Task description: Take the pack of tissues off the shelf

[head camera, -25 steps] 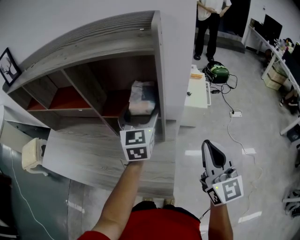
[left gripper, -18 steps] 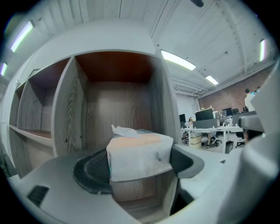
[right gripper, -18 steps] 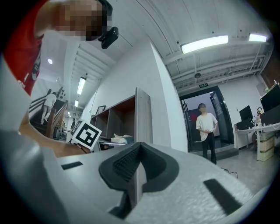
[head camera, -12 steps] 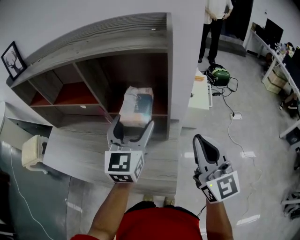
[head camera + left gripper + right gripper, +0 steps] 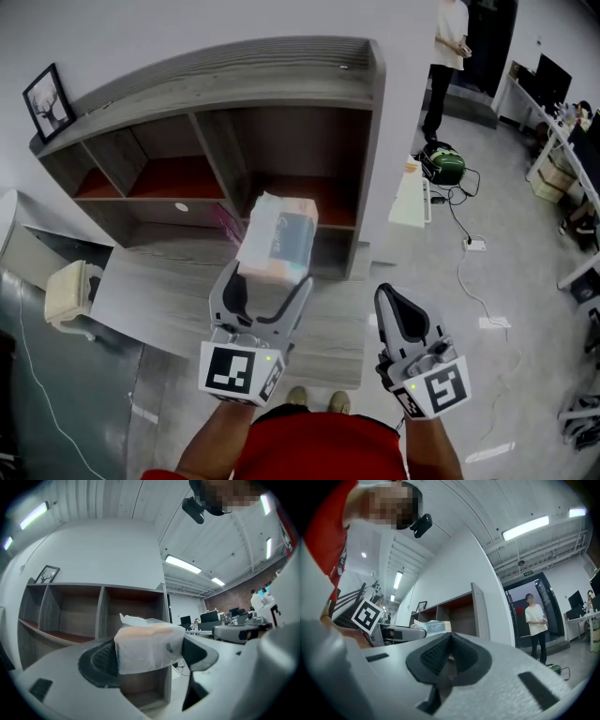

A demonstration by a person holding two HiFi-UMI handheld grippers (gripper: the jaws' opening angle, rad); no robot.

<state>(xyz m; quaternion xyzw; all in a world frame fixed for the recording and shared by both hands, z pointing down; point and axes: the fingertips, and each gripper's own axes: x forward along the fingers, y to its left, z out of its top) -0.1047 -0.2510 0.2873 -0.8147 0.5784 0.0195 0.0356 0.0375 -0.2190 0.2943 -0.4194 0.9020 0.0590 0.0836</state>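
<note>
Fig.: R claw (image 5: 391, 300), nearest, jaws together, empty. L claw (image 5: 266, 281) beside it, to its left, jaws clamped on pack of tissues (image 5: 277, 239). Pack sticks out fwd of the jaws, long axis pointing at shelf (image 5: 281, 80) beyond, apparently clear of its compartments.

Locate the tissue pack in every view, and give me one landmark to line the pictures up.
Head view: tissue pack at centre, clamped in the left tool.
Left gripper view: the pack sits at centre, filling the gap between the jaws.
Right gripper view: the pack is small, left of centre.
Shared landmark: the grey shelf unit.
</note>
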